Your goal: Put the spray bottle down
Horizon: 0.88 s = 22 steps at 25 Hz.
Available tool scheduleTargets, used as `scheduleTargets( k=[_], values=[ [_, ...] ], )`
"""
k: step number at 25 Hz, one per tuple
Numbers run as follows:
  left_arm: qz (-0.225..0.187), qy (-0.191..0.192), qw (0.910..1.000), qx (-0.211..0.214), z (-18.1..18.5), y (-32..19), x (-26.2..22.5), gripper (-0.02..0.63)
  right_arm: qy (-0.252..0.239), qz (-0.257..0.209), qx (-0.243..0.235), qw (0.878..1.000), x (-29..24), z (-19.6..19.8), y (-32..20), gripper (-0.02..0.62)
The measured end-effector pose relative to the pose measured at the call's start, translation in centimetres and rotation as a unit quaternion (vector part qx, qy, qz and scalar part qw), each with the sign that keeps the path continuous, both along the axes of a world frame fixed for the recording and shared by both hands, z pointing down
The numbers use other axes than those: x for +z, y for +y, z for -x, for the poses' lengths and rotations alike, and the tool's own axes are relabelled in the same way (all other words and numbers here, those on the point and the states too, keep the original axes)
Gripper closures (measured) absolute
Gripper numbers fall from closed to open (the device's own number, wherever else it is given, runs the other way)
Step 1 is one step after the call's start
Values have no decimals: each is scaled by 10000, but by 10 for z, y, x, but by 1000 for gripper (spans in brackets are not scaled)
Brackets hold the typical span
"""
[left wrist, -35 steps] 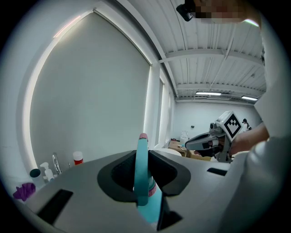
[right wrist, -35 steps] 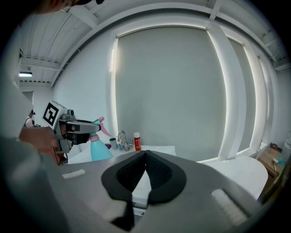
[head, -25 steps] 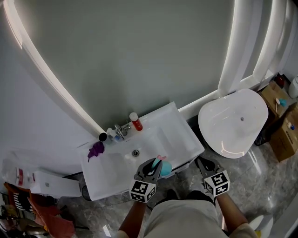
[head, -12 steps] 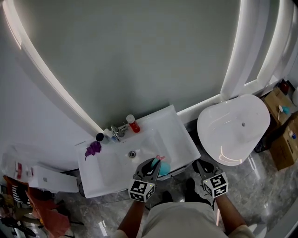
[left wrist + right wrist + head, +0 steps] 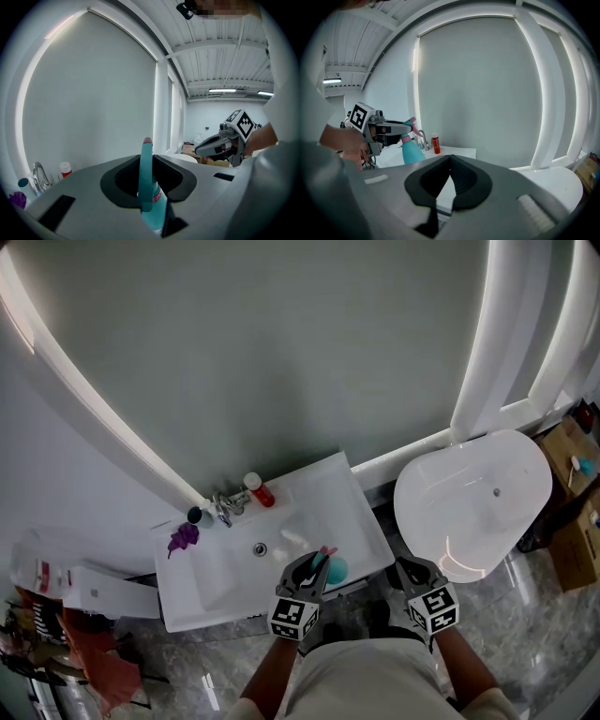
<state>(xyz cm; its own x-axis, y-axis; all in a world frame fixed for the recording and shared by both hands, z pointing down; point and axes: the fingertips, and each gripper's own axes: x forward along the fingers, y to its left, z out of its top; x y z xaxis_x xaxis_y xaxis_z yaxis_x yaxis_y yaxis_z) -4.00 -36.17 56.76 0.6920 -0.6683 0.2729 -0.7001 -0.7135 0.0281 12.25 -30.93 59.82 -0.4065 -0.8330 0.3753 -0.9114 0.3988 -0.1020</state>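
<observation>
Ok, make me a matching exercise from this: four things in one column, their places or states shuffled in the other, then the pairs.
Things:
1. spray bottle
2. small red bottle
3. purple object
4. right claw

Places or states:
A. shut, nothing in it
B. just right of the tap
C. gripped in the left claw
D. at the basin's left end, in the head view

Pairs: 1-C, 2-B, 3-D, 4-A

Bathroom: white washbasin [image 5: 211, 592] with tap [image 5: 223, 510], closed white toilet [image 5: 473, 498] alongside, glossy grey marble floor [image 5: 534, 615]
</observation>
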Motion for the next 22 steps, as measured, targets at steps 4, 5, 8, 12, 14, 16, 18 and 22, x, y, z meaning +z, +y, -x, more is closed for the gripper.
scheduleTargets(
  k=[4,5,8,12,14,16,18,22],
  values=[
    [-43,-128,9999,-51,-24,-14,17,528,-47,45,-102,9999,9,-14,-5,584],
    [-37,-167,9998,-70,-29,-18,23,528,-56,59,-124,9999,11,-18,-7,584],
    [-11,-293,9995,-115,-44,-30,39,528,-74,114,-176,9998,19,-29,-12,584],
    [3,-476,9987,-176,-66,-45,66,528,-113,230,-225,9994,33,-46,-16,584],
    [29,-564,9983,-175,-77,-52,80,528,-146,296,-262,9991,40,-52,-19,584],
    [56,-659,9977,-156,-87,-59,96,528,-185,357,-300,9987,46,-57,-21,584],
    [79,-784,9968,-163,-95,-63,115,528,-220,398,-344,9984,52,-62,-24,584],
    [195,-998,9946,-225,-106,-73,142,528,-266,499,-434,9975,61,-70,-34,584]
  ],
)
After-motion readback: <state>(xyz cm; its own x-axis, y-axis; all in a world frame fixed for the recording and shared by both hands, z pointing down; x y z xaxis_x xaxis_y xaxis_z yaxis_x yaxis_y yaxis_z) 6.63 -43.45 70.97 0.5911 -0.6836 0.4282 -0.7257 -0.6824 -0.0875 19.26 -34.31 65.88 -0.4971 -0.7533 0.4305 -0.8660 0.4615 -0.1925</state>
